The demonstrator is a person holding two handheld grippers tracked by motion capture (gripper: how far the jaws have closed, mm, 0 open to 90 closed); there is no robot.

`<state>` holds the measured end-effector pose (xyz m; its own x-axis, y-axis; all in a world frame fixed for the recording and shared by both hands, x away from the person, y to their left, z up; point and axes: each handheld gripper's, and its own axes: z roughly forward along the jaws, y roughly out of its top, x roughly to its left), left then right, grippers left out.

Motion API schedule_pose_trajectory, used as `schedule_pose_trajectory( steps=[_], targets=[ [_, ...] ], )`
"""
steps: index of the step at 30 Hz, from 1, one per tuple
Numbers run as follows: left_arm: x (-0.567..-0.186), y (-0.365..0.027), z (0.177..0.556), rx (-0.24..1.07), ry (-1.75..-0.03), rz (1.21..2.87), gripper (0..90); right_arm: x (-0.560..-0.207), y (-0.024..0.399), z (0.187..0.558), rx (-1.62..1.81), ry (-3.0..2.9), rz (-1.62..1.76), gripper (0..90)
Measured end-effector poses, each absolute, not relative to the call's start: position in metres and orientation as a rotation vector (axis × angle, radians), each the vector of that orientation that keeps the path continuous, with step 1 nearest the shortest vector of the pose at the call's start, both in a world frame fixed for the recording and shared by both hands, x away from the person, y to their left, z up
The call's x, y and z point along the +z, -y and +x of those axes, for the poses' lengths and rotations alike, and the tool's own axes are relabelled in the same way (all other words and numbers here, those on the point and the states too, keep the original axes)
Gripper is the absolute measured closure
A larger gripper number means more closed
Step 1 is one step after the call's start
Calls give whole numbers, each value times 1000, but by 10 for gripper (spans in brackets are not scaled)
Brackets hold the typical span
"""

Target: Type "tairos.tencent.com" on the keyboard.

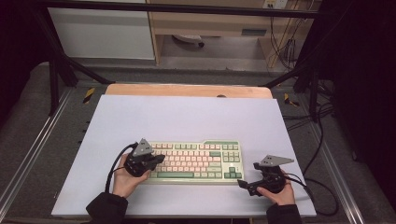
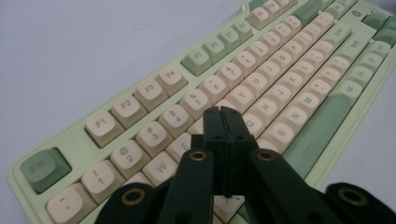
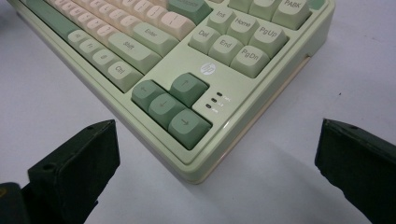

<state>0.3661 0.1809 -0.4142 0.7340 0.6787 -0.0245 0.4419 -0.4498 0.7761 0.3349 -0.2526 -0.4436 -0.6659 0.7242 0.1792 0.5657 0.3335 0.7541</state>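
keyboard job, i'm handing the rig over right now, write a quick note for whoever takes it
Left tongs: shut, nothing between them, tips over the letter keys at the keyboard's left end; whether they touch a key is unclear.
Right tongs: open, empty, off the keyboard's near right corner by the arrow keys.
Keyboard lies flat on the pale mat.
Done: nothing visibly moved or gripped.
Left: likely pressing keys with the closed tips, right steadying the corner.

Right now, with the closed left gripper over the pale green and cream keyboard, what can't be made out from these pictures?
- Left gripper view: the closed left gripper covers the keys beneath it, so whether its tip touches one can't be told.
- High view: legends on the pale green and cream keyboard are too small to read.
- Right gripper view: the keyboard's left part is cut off by the frame edge; the open right gripper has both jaws cropped at the bottom.
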Motion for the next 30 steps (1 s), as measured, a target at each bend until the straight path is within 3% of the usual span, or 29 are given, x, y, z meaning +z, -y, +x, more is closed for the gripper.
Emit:
schedule_pose_trajectory(
  steps=[30],
  targets=[
    [-428, -214, 360, 395, -909, 2113, 897, -444, 252, 335, 1234, -2410, 1182, 4]
  ],
)
